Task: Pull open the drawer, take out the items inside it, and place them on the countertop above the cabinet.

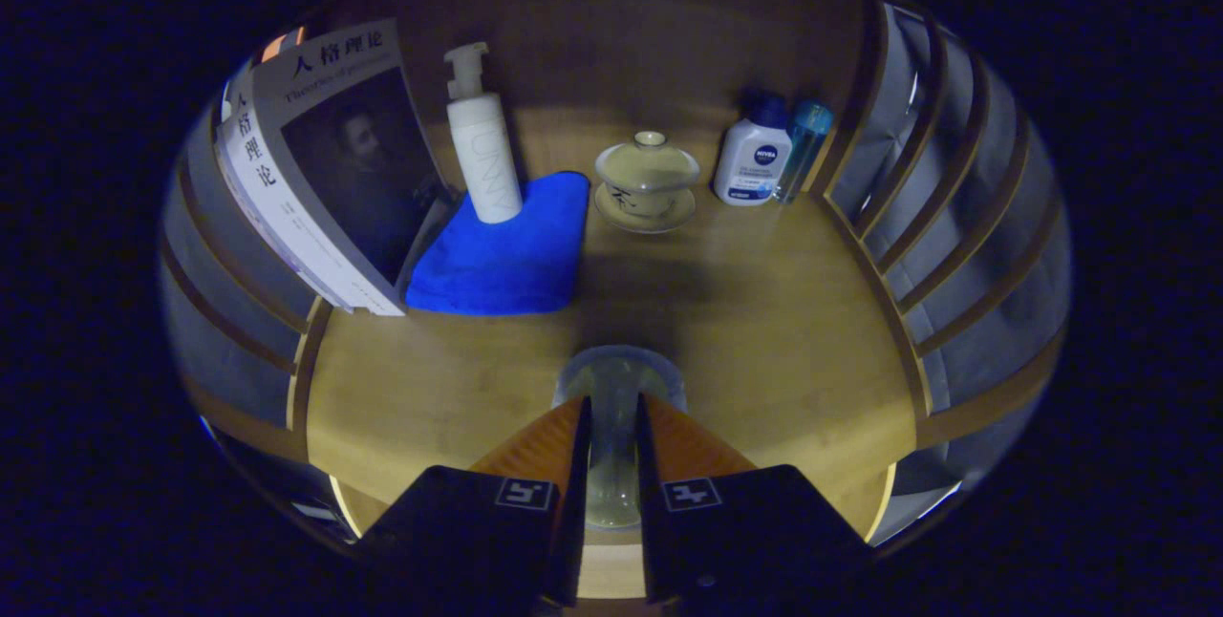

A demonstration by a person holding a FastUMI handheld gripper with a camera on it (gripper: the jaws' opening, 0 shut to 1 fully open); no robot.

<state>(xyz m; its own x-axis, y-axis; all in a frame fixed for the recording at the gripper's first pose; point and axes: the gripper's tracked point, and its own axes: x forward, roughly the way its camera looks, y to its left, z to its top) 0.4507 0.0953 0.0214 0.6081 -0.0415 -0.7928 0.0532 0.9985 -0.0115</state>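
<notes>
wooden countertop [764,330] w/ slatted rails both sides, dim light. gripper [611,426] is nearly closed, both fingers pressing a clear glass cup [616,388] between them, held over the near part of the top. looks like the placing step: lower straight down till the base sits flat, then open slowly so it doesn't tip. plenty of bare wood ahead & to the right. blue cloth [506,254] w/ pump bottle [482,149] on it and a leaning book [325,159] crowd the left; lidded teacup [647,180] & two small bottles [769,159] sit well beyond. front edge is close, so set it a bit further in.
</notes>
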